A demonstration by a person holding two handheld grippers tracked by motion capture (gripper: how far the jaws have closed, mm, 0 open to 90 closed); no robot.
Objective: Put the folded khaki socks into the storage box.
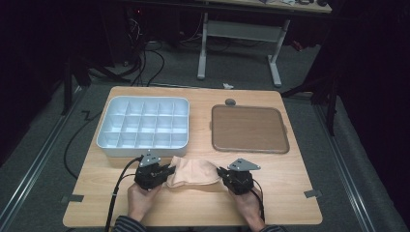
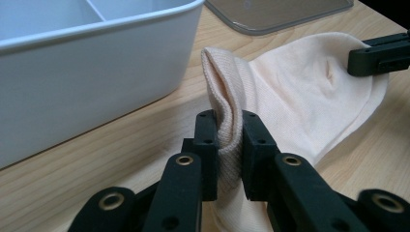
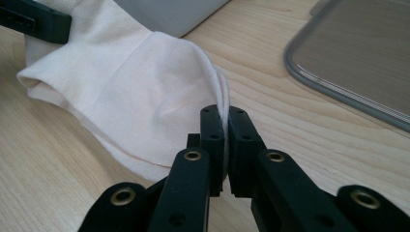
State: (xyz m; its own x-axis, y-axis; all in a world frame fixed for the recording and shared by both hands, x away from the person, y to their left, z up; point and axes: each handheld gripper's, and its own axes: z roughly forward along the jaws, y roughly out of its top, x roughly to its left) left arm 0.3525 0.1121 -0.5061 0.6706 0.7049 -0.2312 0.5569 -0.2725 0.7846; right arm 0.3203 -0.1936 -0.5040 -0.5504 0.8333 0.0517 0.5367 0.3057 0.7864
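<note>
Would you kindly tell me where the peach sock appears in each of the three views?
High view: the sock lies low centre, stretched between the left tongs and the right tongs.
Left gripper view: centre to right, its ribbed end pinched in the near tongs.
Right gripper view: upper left to centre, its edge pinched in the near tongs.
Shared landmark: the white compartment box, just behind the sock.

A pale peach, finely ribbed knit sock [image 1: 192, 172] is seen against the light, wood-grained tabletop [image 1: 270, 198]. The plastic compartment box [image 1: 143, 126] is coloured a whitish pale blue throughout. The flat rectangular lid [image 1: 249, 129] is shown in brown within a clear, greyish rim. Both the left gripper [image 1: 164, 174] and the right gripper [image 1: 223, 175] are finished in matte black, with brass-coloured rivets and grey top plates. Dark striped sleeves [image 1: 126, 224] are worn at the wrists.
</note>
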